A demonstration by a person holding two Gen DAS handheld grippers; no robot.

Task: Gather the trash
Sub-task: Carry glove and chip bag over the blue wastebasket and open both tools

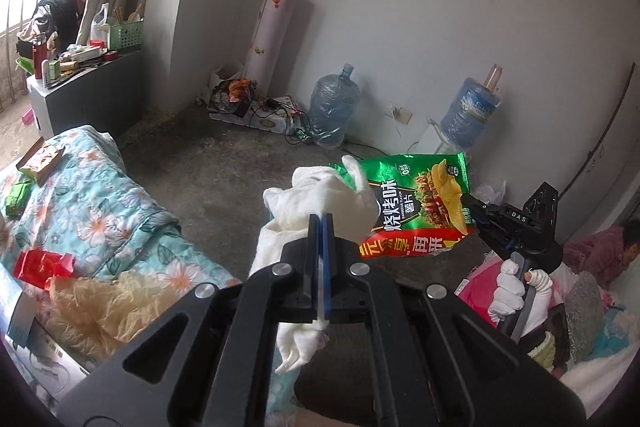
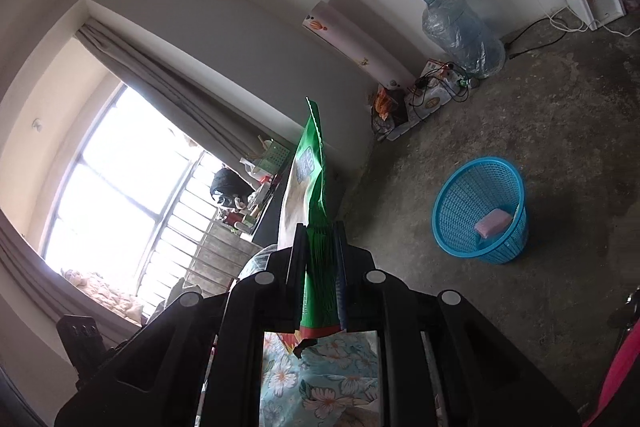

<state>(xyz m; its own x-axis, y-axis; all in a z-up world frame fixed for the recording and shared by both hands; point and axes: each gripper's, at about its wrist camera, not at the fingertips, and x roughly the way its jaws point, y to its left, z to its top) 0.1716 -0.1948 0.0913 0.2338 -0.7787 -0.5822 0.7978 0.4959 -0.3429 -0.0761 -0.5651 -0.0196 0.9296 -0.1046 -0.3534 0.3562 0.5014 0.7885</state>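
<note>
While both grippers carry trash, the basket waits on the floor.

The bed (image 1: 100,195) keeps the most work: tan plastic (image 1: 96,311) and a red wrapper (image 1: 40,267) near its foot edge, a green packet (image 1: 18,199) and a box (image 1: 40,161) further up. The blue basket (image 2: 448,195) holds one pink item (image 2: 494,221). The right gripper (image 2: 320,267) is clamped on a chip bag (image 1: 416,207); the left gripper (image 1: 320,259) is fully closed, pinching white tissue (image 1: 320,203). Both pieces are in the air, not yet dropped in.

Left gripper (image 1: 320,223) clamped shut, right gripper (image 2: 320,239) nearly closed, gloved hand (image 1: 510,291) gripping its handle
</note>
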